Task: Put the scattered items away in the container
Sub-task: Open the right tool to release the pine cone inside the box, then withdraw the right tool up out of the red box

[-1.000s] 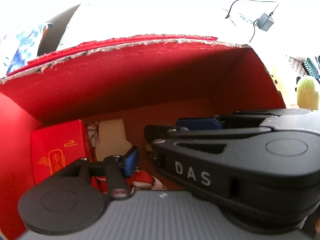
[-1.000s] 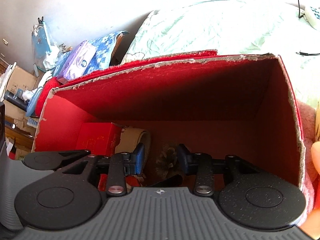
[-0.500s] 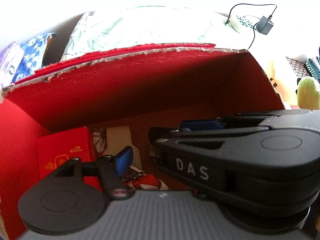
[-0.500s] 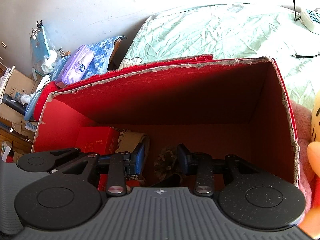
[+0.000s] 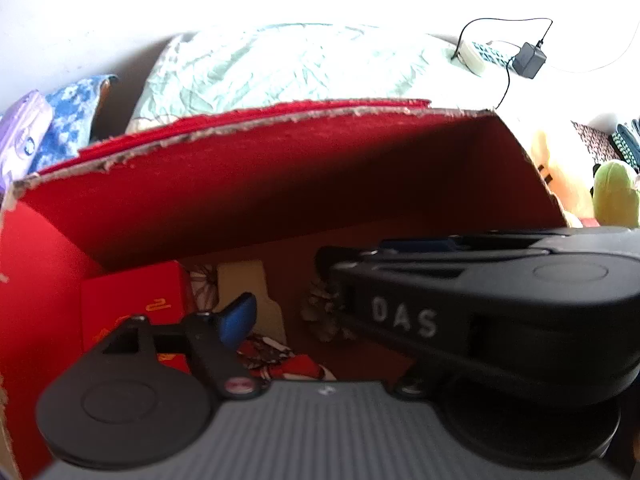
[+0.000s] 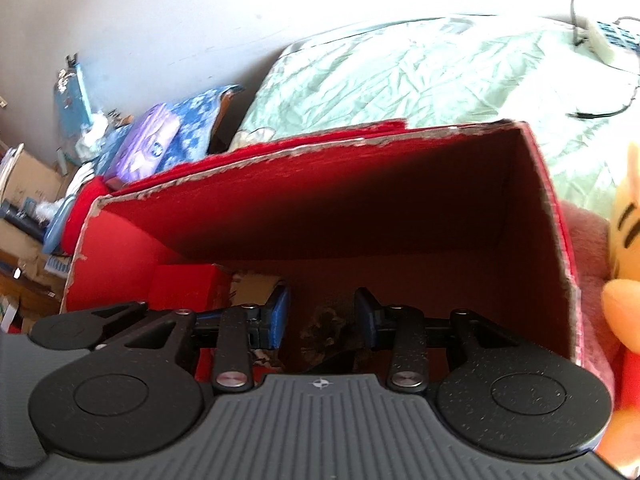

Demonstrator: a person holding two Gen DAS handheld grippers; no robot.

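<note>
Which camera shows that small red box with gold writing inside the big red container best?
The left wrist view: the small red box shows its gold markings, lower left. The right wrist view shows only its plain red top behind the tool.

Red cardboard box [image 5: 280, 168] open-topped, rim ragged; inside, small red carton [image 5: 132, 300] at left, beige card [image 5: 244, 284] beside it. Right gripper body crosses right foreground, marked "DAS"
</note>
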